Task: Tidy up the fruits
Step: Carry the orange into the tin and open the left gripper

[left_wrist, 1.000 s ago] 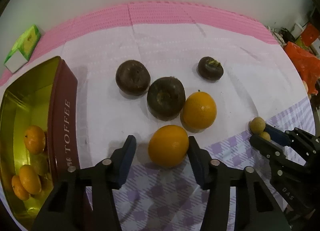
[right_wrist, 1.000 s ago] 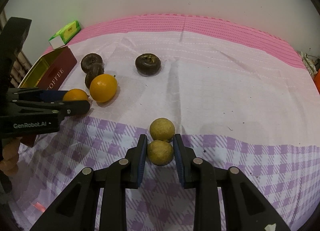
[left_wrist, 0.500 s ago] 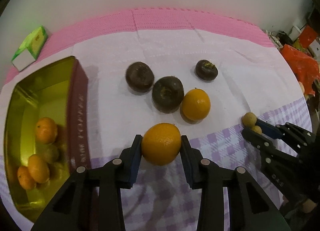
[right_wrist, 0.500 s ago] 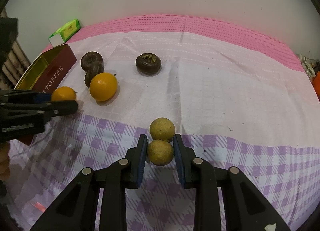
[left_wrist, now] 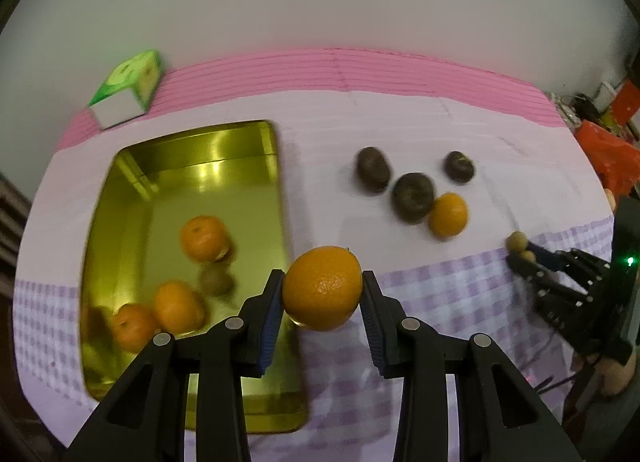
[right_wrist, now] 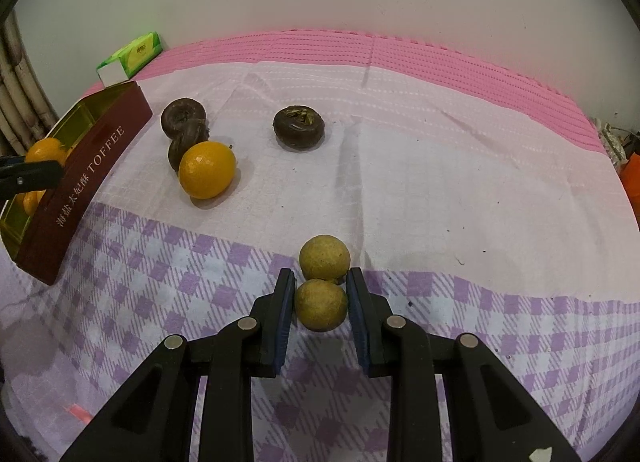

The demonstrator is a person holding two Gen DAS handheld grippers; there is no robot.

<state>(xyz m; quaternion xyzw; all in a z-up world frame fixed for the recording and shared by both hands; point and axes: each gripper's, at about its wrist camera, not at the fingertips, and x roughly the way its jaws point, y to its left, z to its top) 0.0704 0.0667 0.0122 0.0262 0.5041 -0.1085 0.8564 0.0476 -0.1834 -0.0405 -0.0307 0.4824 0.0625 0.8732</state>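
Left tool (left_wrist: 322, 294) gripping orange (left_wrist: 322, 288), tin's (left_wrist: 120, 189) fruit motion-blurred

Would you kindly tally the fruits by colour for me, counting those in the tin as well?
Orange: 5 (one held, one on the cloth, three in the tin)
Dark brown: 3
Yellow-green: 3
Total: 11
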